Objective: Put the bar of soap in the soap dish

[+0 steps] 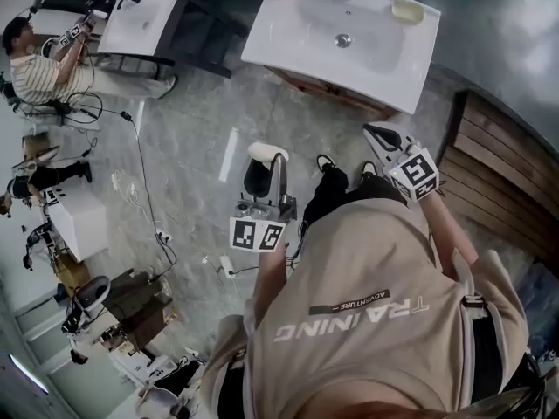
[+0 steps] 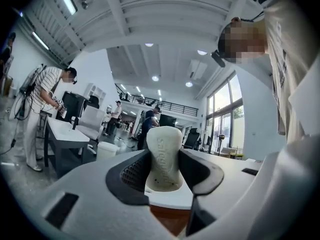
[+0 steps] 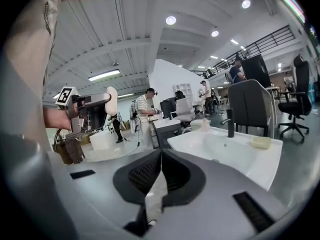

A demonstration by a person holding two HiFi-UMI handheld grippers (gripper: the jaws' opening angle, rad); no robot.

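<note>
the left gripper is clamped on the bar of soap, holding it upright in the air, well short of the sink. the right gripper has its jaws together on nothing. the pick-up looks done; carrying the soap to the soap dish on the sink's far right corner remains.

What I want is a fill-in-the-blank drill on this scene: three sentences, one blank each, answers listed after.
1. Of the left gripper and the right gripper, the bar of soap is clamped in the ____ one.
2. The right gripper's jaws are ____, with nothing between them.
3. The yellowish soap dish rests on the rim of the white ____.
Missing words: left; shut; sink.
</note>
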